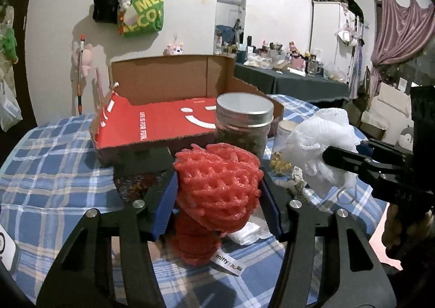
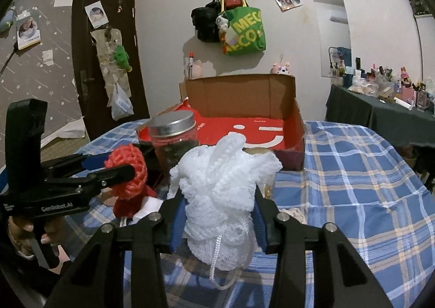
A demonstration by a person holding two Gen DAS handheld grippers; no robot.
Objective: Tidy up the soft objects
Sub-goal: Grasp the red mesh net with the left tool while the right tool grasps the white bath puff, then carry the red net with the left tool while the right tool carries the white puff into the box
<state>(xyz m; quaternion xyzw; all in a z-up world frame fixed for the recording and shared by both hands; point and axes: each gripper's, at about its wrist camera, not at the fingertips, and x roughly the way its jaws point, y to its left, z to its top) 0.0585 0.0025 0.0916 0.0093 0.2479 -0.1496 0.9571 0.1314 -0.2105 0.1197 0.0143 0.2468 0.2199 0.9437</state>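
While both soft items are held clear of the checked cloth, the layout reads as follows.

Left wrist view, left tool (image 1: 217, 188): clenched on the red foam net (image 1: 217, 185) at centre frame; the blue pads press its sides, so the mesh bulges above them.
Left wrist view, destination: cardboard box (image 1: 163, 96) with red smiley floor, upper centre, open at the top; probably the drop point.
Left wrist view, obstacle: glass jar (image 1: 243, 123) with metal lid stands between net and box; judged a knock-over risk on a low path.
Left wrist view, right tool (image 1: 339, 161): enters from the right edge, against the white mesh pouf (image 1: 323, 142).

Right wrist view, right tool (image 2: 220, 199): grasping the white mesh pouf (image 2: 220, 183) at lower centre; its cord hangs below.
Right wrist view, bench (image 2: 353, 177): checked blue cloth; box (image 2: 244, 106) behind, jar (image 2: 174, 139) left of centre.
Right wrist view, left tool (image 2: 119, 172): at left, shut around the red foam net (image 2: 127, 164).
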